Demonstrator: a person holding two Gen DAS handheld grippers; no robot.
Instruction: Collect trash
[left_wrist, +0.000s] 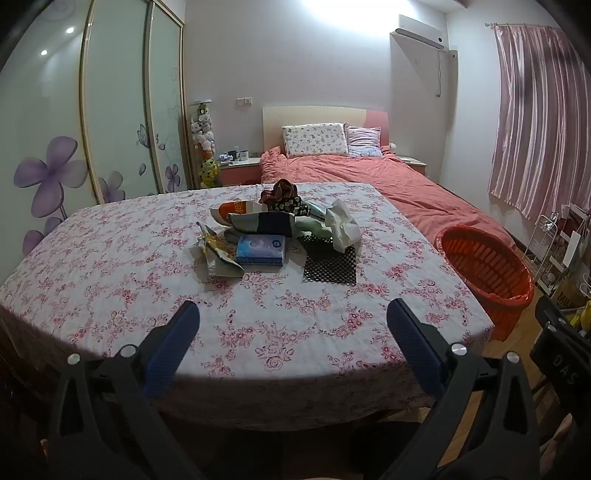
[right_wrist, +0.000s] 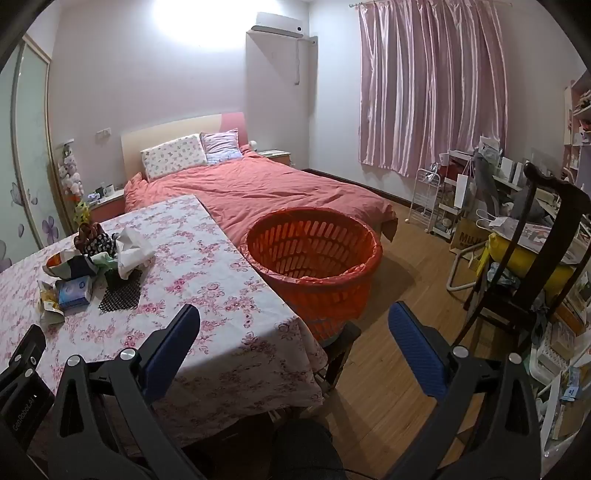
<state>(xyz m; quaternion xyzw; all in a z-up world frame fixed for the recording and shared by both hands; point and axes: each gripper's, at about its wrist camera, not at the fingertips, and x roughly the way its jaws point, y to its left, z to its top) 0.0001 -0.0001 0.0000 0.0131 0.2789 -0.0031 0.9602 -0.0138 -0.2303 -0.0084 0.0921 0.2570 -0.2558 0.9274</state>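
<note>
A pile of items lies mid-table on the floral tablecloth (left_wrist: 110, 266): a crumpled snack wrapper (left_wrist: 216, 251), a blue tissue pack (left_wrist: 260, 249), a black mesh mat (left_wrist: 330, 263), crumpled white tissue (left_wrist: 341, 225), an orange-white wrapper (left_wrist: 236, 209) and dark floral cloth (left_wrist: 282, 197). The pile shows in the right wrist view too, with the tissue (right_wrist: 131, 251) and blue pack (right_wrist: 75, 291). An orange basket (right_wrist: 314, 258) with a liner stands beside the table's right edge, also in the left view (left_wrist: 487, 269). My left gripper (left_wrist: 293, 314) is open and empty over the table's near part. My right gripper (right_wrist: 293, 317) is open and empty near the table corner.
A bed with a red cover (right_wrist: 266, 188) lies behind the table. A dark wooden chair (right_wrist: 546, 251) and cluttered shelves (right_wrist: 472, 192) stand at the right. Wood floor (right_wrist: 406, 288) lies between basket and chair. A wardrobe (left_wrist: 110, 110) is at the left.
</note>
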